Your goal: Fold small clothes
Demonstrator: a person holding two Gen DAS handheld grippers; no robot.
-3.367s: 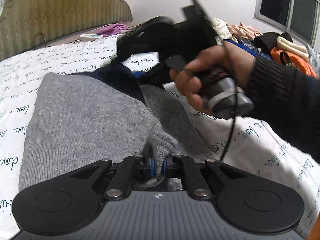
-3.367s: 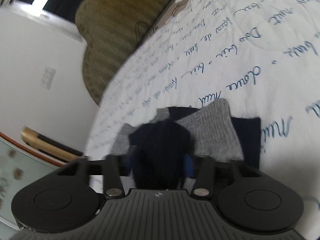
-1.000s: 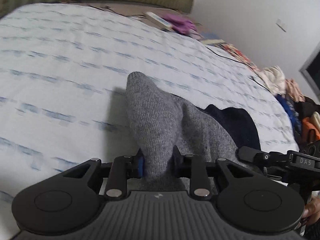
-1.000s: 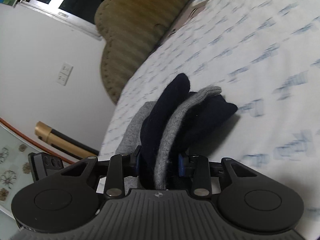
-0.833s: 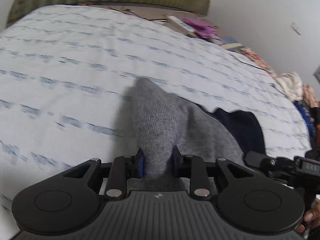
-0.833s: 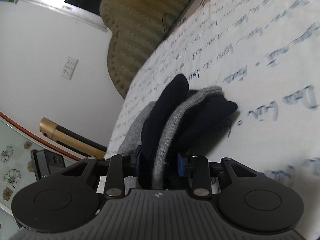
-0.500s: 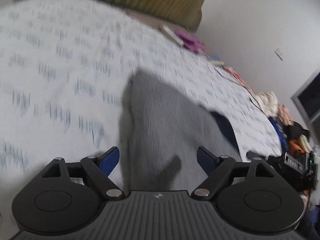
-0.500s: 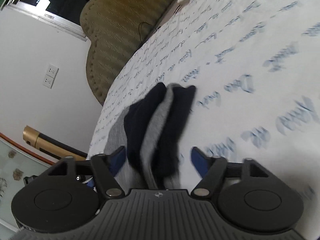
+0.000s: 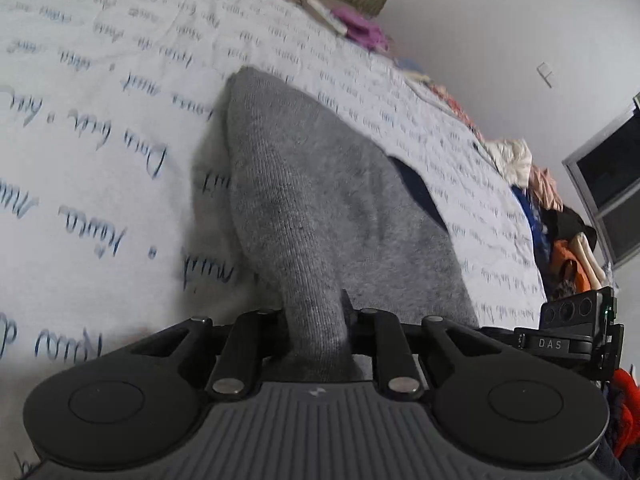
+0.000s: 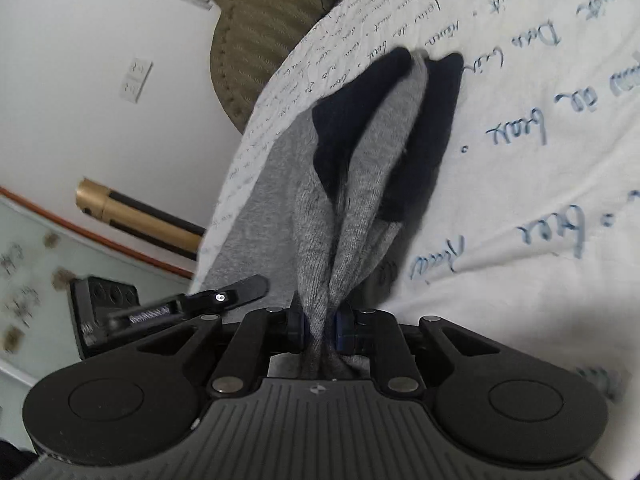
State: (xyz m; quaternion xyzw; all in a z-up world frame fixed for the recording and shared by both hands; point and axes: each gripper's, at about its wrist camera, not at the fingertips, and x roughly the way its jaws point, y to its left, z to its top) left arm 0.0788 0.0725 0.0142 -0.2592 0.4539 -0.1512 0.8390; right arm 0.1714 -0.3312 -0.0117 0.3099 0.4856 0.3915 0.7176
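Note:
A small grey knit garment with navy parts lies folded on the white bedsheet with blue script. My left gripper is shut on a bunched grey edge of it. In the right wrist view the garment shows grey and navy layers pinched together, and my right gripper is shut on its grey folds. The other gripper's body shows at the edge of each view, at the right in the left wrist view and at the left in the right wrist view.
An olive padded headboard stands at the bed's head. A pile of mixed clothes lies at the far right by a dark window. A purple cloth and a remote lie near the headboard. A wall socket is on the white wall.
Half a second ago both grippers were open over the garment. Now both have shut again on it, each pinching a fold at a new spot.

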